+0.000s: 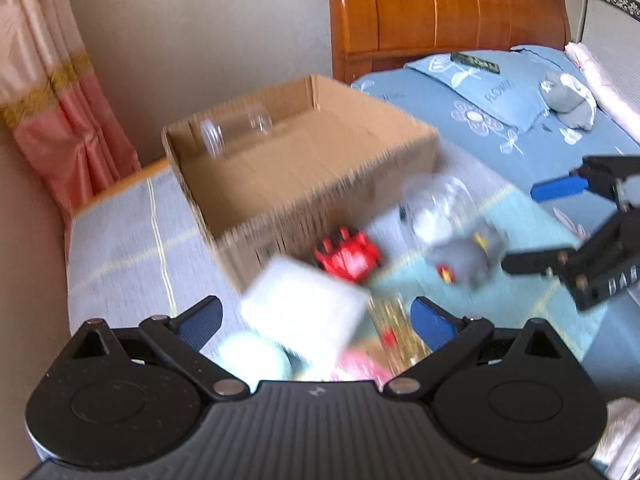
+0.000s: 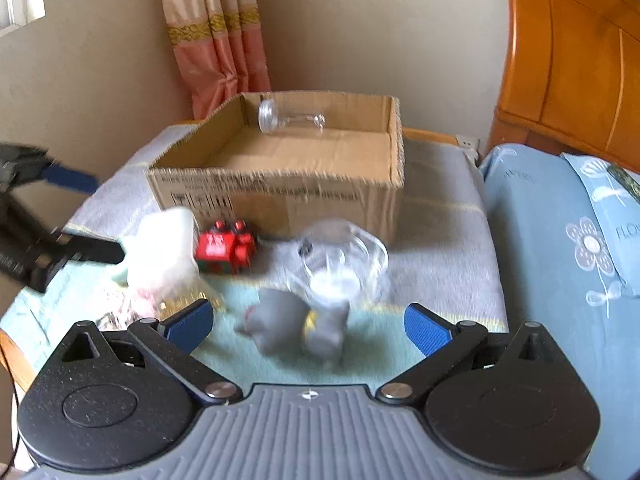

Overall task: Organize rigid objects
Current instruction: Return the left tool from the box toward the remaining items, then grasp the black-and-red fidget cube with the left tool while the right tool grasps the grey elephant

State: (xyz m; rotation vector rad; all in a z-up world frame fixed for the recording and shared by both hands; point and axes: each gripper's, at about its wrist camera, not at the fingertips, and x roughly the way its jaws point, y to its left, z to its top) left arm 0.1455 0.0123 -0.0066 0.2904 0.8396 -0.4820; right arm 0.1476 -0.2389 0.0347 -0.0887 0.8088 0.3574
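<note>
Blue-padded left gripper [image 1: 316, 320] and right gripper [image 2: 308, 322] gape, holding nothing

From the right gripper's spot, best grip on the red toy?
Likely across the red toy's two flat side faces, coming from above: it sits upright just in front of the cardboard box, which blocks the far side. The right gripper is open.

Clear jar [image 1: 234, 130] lies inside cardboard box [image 1: 320, 184]
</note>
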